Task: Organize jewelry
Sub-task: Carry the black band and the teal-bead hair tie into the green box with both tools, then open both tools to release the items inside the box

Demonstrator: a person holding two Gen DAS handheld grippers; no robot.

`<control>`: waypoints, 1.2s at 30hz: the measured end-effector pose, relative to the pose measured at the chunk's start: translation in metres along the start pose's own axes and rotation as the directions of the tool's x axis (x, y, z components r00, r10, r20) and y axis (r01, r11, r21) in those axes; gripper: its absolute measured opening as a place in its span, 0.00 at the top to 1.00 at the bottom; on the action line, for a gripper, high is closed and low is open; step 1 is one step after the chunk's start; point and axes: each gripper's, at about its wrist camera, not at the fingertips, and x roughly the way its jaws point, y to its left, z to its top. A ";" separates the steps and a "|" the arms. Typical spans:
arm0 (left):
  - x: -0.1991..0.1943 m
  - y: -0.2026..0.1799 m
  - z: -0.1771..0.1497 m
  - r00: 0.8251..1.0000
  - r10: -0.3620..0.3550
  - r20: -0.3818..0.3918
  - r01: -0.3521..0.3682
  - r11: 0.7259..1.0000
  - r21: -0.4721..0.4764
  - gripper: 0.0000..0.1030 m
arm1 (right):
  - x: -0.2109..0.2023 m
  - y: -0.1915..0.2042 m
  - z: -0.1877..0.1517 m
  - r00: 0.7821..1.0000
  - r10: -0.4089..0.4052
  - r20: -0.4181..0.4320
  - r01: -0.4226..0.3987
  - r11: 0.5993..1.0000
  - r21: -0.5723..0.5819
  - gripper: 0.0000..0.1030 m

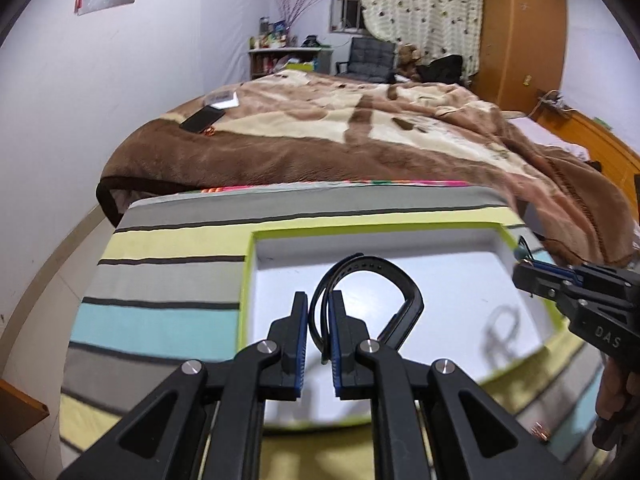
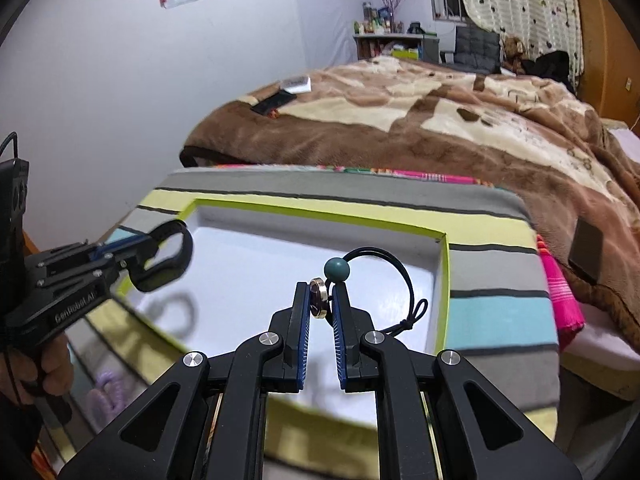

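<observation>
**Two grippers hold jewelry over a white tray**

The left gripper (image 1: 319,312) is clenched on a black watch strap (image 1: 384,280), held above a white tray (image 2: 256,256) with a lime-green rim. The right gripper (image 2: 321,300) grasps a gold-rimmed pendant (image 2: 319,298) on a black cord (image 2: 404,280) with a teal bead (image 2: 337,269). The tray rests on a striped cushion (image 1: 168,248) beside a bed with a brown blanket (image 1: 320,136).

We read "DAS" on the side of the right gripper (image 1: 524,270). On the left gripper (image 2: 132,249) body we read "GenRobot.AI", its last letters blurred.
</observation>
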 end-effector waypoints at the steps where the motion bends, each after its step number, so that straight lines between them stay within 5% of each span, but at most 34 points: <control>1: 0.007 0.003 0.002 1.000 0.006 -0.009 -0.006 1.000 -0.006 0.90 | 0.007 -0.003 0.001 1.000 0.004 -0.011 -0.004 1.000 0.003 0.89; 20: 0.057 0.018 0.011 0.997 0.036 -0.069 -0.038 0.999 -0.035 0.87 | 0.057 -0.026 0.011 0.996 -0.015 -0.084 0.019 0.999 0.049 0.82; 24: 0.047 0.019 0.010 0.999 0.016 -0.048 -0.017 0.999 -0.038 0.79 | 0.048 -0.022 0.009 0.997 -0.013 -0.070 0.016 0.999 0.039 0.67; 36: -0.033 0.007 -0.010 0.997 -0.021 0.080 0.021 1.000 0.000 0.75 | -0.038 -0.005 -0.015 0.998 -0.002 0.068 -0.002 0.999 0.051 0.67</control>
